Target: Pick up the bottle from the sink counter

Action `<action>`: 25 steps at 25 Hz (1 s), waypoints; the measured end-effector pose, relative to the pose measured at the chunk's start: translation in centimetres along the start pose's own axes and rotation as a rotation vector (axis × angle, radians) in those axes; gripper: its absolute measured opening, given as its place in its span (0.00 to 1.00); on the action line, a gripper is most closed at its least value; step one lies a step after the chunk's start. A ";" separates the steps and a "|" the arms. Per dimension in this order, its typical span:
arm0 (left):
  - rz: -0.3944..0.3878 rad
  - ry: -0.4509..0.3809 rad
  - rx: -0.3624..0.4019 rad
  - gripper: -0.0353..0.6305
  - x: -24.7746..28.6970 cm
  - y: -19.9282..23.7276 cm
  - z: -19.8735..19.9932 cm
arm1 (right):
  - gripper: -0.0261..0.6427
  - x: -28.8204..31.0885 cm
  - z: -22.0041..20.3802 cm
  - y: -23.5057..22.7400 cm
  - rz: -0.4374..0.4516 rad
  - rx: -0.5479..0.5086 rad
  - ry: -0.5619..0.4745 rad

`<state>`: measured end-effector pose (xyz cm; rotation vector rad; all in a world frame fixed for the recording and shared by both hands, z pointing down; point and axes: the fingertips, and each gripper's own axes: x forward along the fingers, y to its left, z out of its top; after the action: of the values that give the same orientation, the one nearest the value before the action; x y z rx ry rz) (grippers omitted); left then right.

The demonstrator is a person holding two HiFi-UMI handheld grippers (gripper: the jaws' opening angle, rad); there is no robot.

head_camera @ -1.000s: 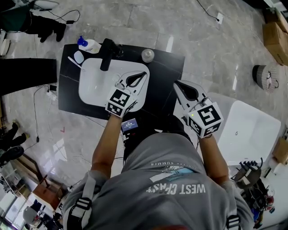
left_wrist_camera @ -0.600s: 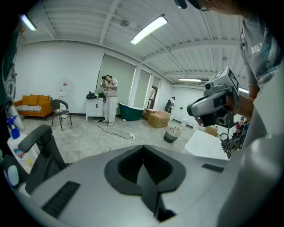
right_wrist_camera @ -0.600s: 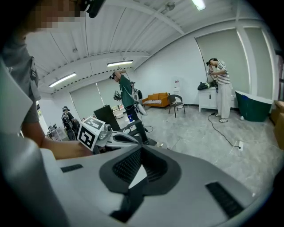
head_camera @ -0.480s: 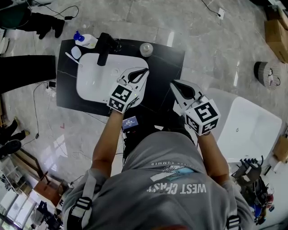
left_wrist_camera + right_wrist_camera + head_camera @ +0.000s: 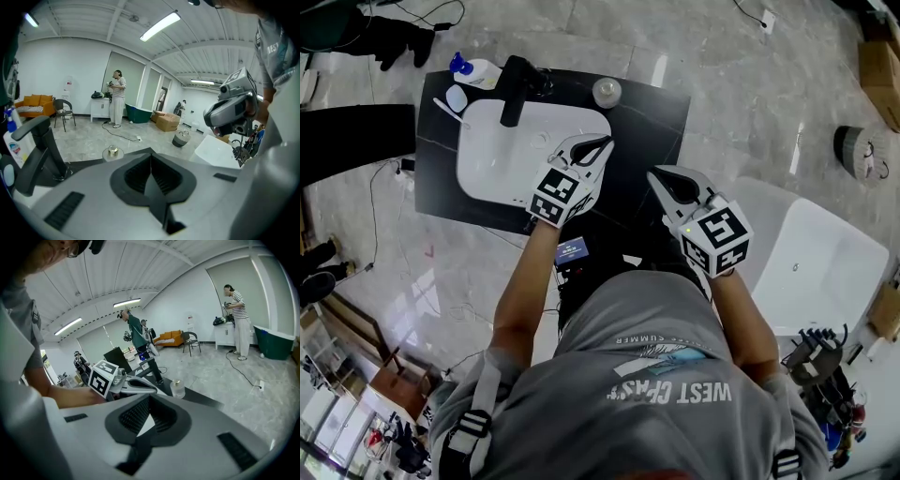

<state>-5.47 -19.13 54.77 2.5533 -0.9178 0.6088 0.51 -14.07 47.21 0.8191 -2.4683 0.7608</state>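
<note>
Blue-topped bottle [image 5: 478, 70] is standing at the far left corner of the black counter [image 5: 647, 122], just left of the black tap [image 5: 514, 91]. Nothing is touching it. The white sink [image 5: 497, 155] is sitting in the counter, to the right of the bottle. The left gripper [image 5: 606, 143] is hanging over the near right side of the sink, well apart from the bottle, with its fingers pressed together and nothing between them. A small glass jar [image 5: 607, 91] is standing at the far edge, right of the tap. The right gripper [image 5: 655, 174] is hovering by the counter's near right side, its fingers closed too and holding nothing. A white tub [image 5: 825, 262] is sitting on the floor at the right.
</note>
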 end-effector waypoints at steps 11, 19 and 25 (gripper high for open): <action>-0.018 0.042 -0.004 0.05 1.0 0.7 -1.4 | 0.04 1.8 -1.5 0.6 0.033 0.022 0.056; -0.038 0.077 0.002 0.05 1.7 1.2 -2.5 | 0.04 3.6 -2.4 1.0 0.056 0.033 0.102; -0.069 0.113 0.012 0.06 2.6 0.7 -3.6 | 0.04 5.1 -3.2 1.4 0.091 0.048 0.143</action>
<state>-5.14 -19.31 59.19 2.5208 -0.7869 0.7313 -3.43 -13.17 51.89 0.6481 -2.3807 0.8826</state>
